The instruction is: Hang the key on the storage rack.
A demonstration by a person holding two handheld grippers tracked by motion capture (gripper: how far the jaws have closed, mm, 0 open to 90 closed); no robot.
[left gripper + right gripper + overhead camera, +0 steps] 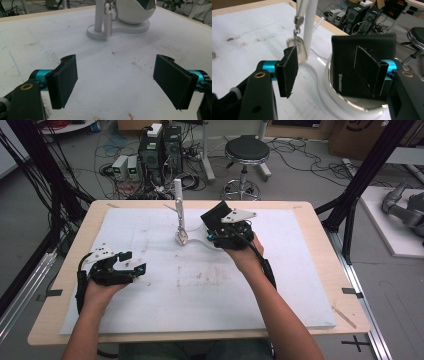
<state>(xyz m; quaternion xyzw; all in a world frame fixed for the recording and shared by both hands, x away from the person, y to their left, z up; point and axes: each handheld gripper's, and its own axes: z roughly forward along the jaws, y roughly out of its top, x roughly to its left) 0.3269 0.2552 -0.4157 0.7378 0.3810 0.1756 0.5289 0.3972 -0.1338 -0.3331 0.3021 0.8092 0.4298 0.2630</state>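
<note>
A white stand has an upright post (178,202) (309,27) with a metal key piece (182,238) (108,21) (299,47) hanging from it. A white bowl (135,12) (352,106) sits on the same base (125,28). A black wallet (215,215) (344,57) stands on edge in the bowl. My right gripper (212,229) (332,72) is open at the bowl. Its left pad is clear of the wallet and its right pad is in front of the wallet's face. My left gripper (135,261) (116,83) rests open and empty over the mat at the left.
A stained white mat (200,285) covers the wooden table (320,227). Behind the table stand a stool (246,152), computer towers (160,150) and tangled cables. Black frame posts (357,180) flank the table's sides.
</note>
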